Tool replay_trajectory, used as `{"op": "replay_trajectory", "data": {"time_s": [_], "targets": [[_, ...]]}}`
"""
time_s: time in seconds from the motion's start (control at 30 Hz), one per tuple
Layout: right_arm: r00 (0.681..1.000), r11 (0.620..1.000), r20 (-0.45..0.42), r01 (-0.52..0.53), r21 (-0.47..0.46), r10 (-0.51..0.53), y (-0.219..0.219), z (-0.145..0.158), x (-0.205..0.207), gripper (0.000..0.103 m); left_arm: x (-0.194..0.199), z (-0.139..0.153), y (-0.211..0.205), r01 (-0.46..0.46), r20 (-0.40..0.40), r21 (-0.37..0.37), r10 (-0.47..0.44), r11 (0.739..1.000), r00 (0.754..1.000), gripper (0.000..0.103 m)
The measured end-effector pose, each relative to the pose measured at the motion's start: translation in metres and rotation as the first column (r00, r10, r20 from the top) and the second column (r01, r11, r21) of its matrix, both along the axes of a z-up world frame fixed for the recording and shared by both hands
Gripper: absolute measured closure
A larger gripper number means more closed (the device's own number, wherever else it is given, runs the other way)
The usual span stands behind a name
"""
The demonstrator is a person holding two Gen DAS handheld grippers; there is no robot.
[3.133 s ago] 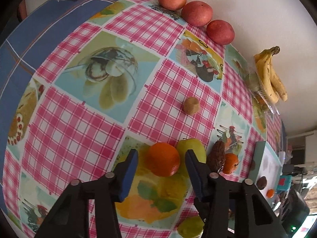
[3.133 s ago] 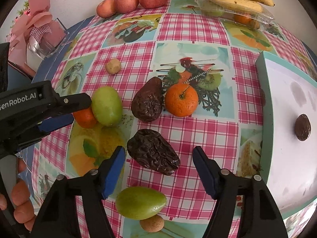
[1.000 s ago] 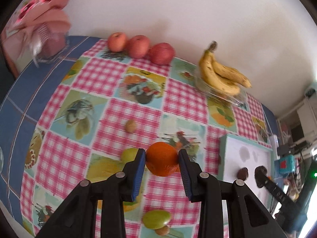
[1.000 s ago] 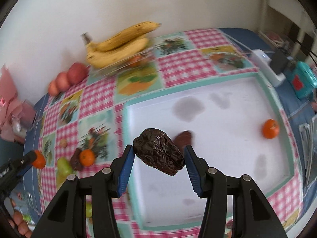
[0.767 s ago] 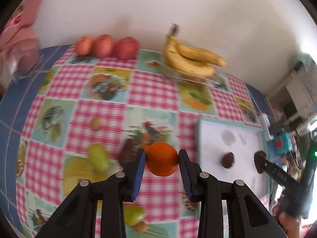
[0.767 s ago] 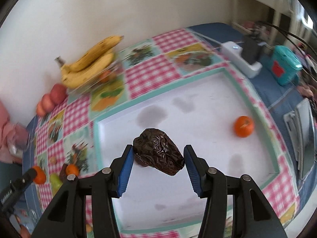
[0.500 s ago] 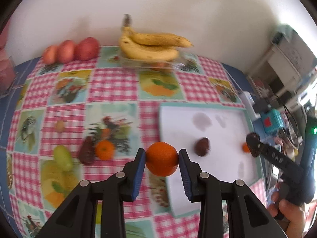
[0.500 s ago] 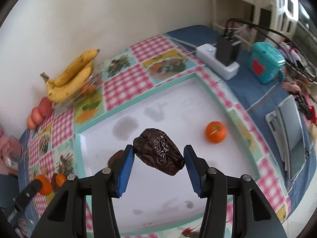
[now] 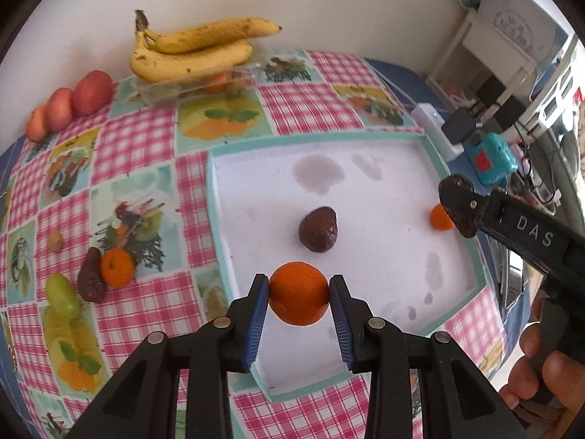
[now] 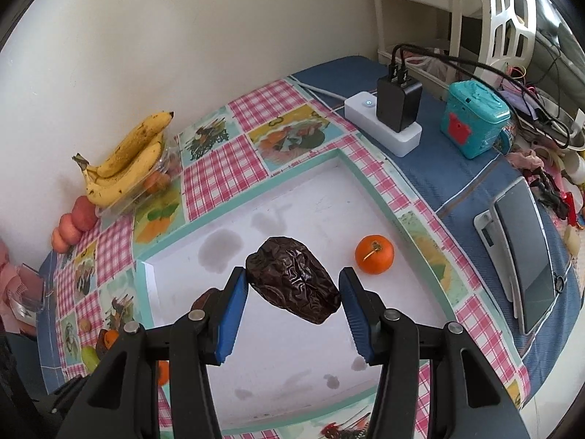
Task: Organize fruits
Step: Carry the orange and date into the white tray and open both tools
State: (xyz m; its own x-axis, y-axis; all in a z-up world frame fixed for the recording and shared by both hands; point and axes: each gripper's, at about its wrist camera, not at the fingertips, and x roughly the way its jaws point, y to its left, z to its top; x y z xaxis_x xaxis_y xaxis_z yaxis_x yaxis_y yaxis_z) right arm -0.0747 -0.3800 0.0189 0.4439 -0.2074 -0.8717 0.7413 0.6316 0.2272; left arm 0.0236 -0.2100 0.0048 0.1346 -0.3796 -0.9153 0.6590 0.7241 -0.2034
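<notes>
Left tongs closed on an orange, both blue pads pressed to its sides, held above the near part of the white tray. Right tongs closed on a wrinkled dark fruit, gripped between both pads and hanging above the middle of the same tray; in the left view these tongs appear at the tray's far right edge with the dark fruit at their tip. Already lying in the tray: one dark fruit of the same kind near its centre and one small orange toward its right side, the two well apart. On the checked counter to the left of the tray, a third dark fruit touches another orange, with a green fruit just beside them and a small brown fruit farther off. Apples and bananas sit along the wall. Judged progress: roughly midway, with two fruits placed, two in transit and not yet released, and several left to collect.
</notes>
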Motion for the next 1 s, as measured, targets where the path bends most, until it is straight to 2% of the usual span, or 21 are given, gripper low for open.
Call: {"op": "replay_trajectory", "data": {"time_s": [0.13,0.23,0.33,0.63,0.9,1.0], "targets": [[0.999,1.0,-0.035,-0.005,0.004,0.005,0.001,-0.011,0.004,0.05,0.0,-0.016,-0.004,-0.002,-0.012,0.014,0.002,1.0,1.0,0.067],[0.996,0.999,-0.088,-0.027,0.031,0.03,0.004,-0.031,0.013,0.05,0.001,-0.035,-0.009,-0.003,-0.039,0.056,0.005,0.998,0.999,0.066],[0.991,0.998,-0.127,-0.033,0.054,0.04,0.005,-0.048,0.017,0.05,0.001,-0.045,-0.011,-0.008,-0.06,0.061,0.011,0.998,0.998,0.067],[0.98,0.996,-0.193,-0.035,0.078,0.049,0.005,-0.075,0.021,0.05,0.003,-0.046,-0.013,-0.009,-0.053,0.058,0.012,0.998,0.999,0.066],[0.978,0.995,-0.202,-0.039,0.092,0.057,0.008,-0.081,0.021,0.049,0.004,-0.046,-0.013,-0.012,-0.062,0.058,0.015,0.998,0.998,0.066],[0.977,0.994,-0.203,-0.04,0.097,0.059,0.008,-0.082,0.02,0.046,0.006,-0.047,-0.013,-0.017,-0.079,0.058,0.021,0.998,0.997,0.059]]}}
